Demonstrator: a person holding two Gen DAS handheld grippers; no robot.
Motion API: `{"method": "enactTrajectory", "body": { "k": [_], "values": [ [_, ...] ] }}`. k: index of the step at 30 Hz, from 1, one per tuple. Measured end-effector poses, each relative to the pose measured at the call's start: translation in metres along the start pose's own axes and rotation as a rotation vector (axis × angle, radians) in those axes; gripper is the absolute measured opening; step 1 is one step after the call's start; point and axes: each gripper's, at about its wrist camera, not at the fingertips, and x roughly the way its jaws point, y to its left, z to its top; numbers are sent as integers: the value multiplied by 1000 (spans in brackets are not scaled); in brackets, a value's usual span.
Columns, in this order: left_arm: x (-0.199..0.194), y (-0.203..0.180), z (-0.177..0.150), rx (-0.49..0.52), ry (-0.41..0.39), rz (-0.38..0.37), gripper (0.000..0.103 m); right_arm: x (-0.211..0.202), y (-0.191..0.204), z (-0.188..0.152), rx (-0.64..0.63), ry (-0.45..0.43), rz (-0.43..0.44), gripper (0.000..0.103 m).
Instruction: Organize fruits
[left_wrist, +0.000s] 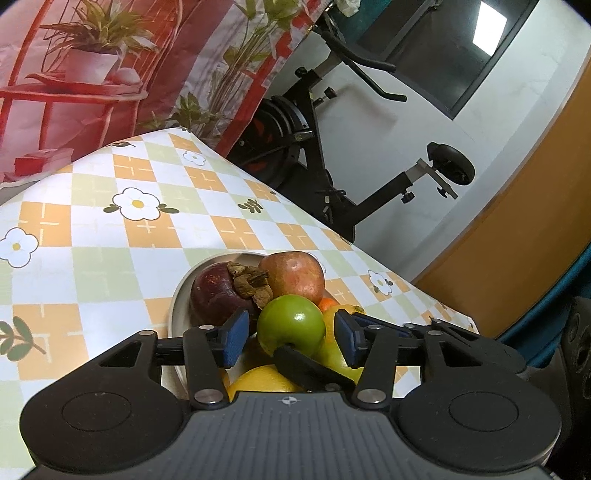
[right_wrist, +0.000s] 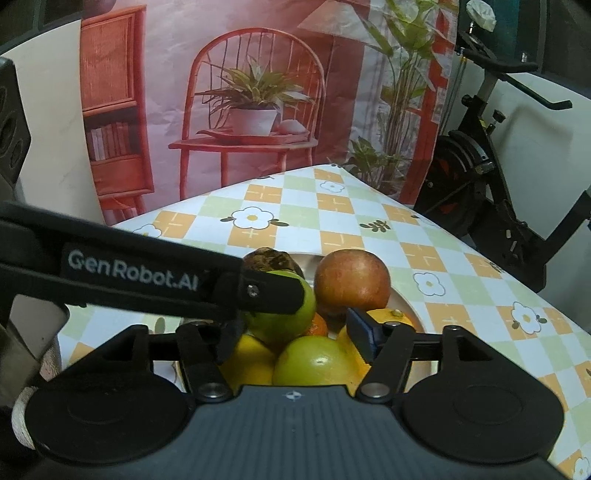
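Note:
A pale plate (left_wrist: 176, 295) on the chequered tablecloth holds a heap of fruit: a dark purple mangosteen (left_wrist: 216, 295), a red apple (left_wrist: 295, 277), a green apple (left_wrist: 290, 326), yellow citrus (left_wrist: 264, 382) and a small orange (left_wrist: 328, 304). My left gripper (left_wrist: 291, 341) is open, its blue pads standing either side of the green apple with gaps. In the right wrist view my right gripper (right_wrist: 295, 338) is open over a second green apple (right_wrist: 314, 363) and the yellow citrus (right_wrist: 247, 360). The left gripper's black finger (right_wrist: 273, 291) lies across the upper green apple (right_wrist: 284, 317), beside the red apple (right_wrist: 352, 278).
The flowered tablecloth (left_wrist: 110, 229) runs to an edge at the right, where an exercise bike (left_wrist: 317, 155) stands near the table. A printed backdrop of a red chair and plants (right_wrist: 255, 110) hangs behind the far edge. The plate's rim (right_wrist: 412, 308) lies toward the table's right side.

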Motion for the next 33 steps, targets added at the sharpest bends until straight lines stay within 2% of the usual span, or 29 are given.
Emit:
{"method": "enactTrajectory", "body": {
  "k": [2, 4, 14, 22, 28, 33],
  "values": [
    [-2, -1, 1, -1, -6, 2, 67, -3, -2, -1, 9, -5, -10, 73],
    [-6, -3, 1, 4, -21, -1, 73, -6, -4, -2, 18, -9, -24, 77],
    [-22, -19, 4, 56, -53, 4, 91, -34, -22, -10, 109, -60, -103, 90],
    [-34, -36, 3, 127, -64, 62, 95, -68, -46, -23, 235, -105, -150, 101],
    [-47, -53, 2, 199, -78, 111, 96, -97, -62, -30, 342, -143, -145, 103],
    [-62, -76, 4, 284, -112, 161, 96, -126, -66, -29, 366, -174, -199, 103]
  ]
}}
